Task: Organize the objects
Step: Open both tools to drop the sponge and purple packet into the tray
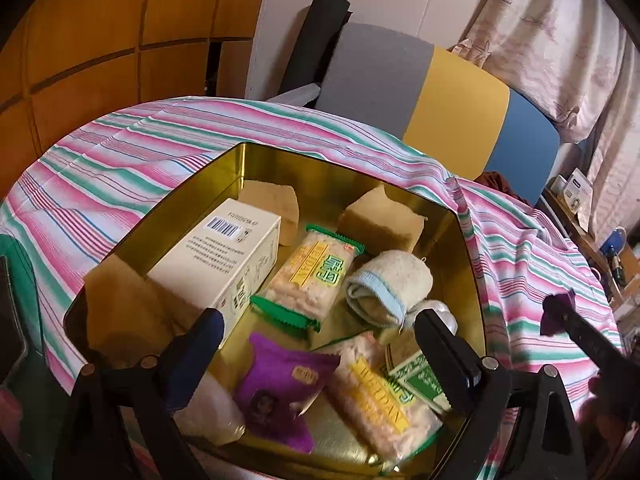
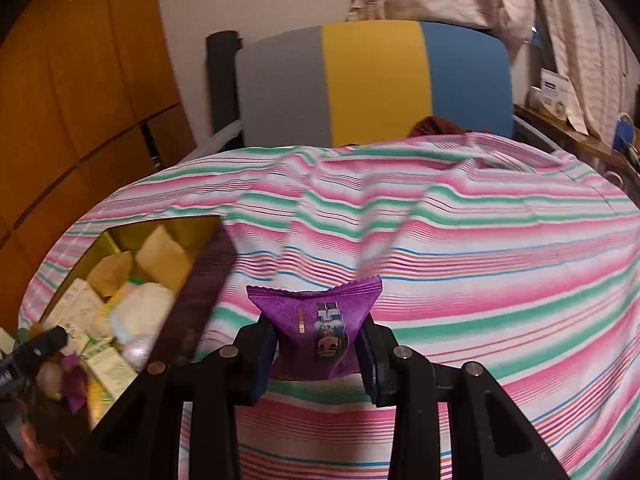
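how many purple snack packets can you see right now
2. One purple packet lies in the gold tin, near its front edge. The other is clamped in the right hand-held gripper over the striped cloth. More may be hidden.

The right gripper (image 2: 318, 354) was clamped on a purple snack packet (image 2: 316, 326), its two fingers pressing the packet's lower sides while the crimped top edge fanned out above them. Beneath and beyond the tongs spread a pink, green and white striped cloth (image 2: 460, 248). Off to the tongs' left sat a gold tin (image 2: 120, 236) crowded with wrapped snacks and small boxes, blurred. The left gripper's black finger (image 2: 40, 346) reached over that tin's near end.
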{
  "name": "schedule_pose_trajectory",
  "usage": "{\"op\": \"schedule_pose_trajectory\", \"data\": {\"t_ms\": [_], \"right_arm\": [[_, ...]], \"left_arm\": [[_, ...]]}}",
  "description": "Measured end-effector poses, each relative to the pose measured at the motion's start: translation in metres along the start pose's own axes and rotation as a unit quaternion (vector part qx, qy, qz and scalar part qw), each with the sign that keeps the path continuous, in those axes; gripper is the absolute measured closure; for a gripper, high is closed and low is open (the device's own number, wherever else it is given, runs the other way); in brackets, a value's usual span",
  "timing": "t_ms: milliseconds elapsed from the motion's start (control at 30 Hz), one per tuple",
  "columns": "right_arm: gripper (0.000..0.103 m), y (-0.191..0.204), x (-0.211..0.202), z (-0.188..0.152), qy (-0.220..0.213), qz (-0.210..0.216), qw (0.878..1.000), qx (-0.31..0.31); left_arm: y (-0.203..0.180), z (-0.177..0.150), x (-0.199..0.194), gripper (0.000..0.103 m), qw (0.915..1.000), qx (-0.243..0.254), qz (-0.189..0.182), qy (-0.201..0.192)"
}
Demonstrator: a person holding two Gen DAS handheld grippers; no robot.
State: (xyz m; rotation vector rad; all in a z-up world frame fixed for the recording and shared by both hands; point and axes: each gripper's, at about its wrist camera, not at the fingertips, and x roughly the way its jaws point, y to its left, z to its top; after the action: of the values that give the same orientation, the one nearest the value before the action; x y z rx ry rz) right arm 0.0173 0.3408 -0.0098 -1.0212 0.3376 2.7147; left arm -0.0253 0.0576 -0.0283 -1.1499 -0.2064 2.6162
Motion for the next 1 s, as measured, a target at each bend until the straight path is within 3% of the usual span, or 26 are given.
{"op": "schedule_pose_trajectory", "data": {"t_ms": [667,1000], "right_arm": [[0.067,0.119,-0.004,0.020,0.009,0.066,0.994,-0.085],[0.068,0.160,0.005,0.018,0.030,0.094,0.988,-0.122]], "left_arm": [[0.027,-0.008,-0.020,0.003,0.9999,-0.001,0.002,-0.015],[0.040,-0.007,-0.032,0.001,0.9997,-0.007,-0.001,-0.025]]}}
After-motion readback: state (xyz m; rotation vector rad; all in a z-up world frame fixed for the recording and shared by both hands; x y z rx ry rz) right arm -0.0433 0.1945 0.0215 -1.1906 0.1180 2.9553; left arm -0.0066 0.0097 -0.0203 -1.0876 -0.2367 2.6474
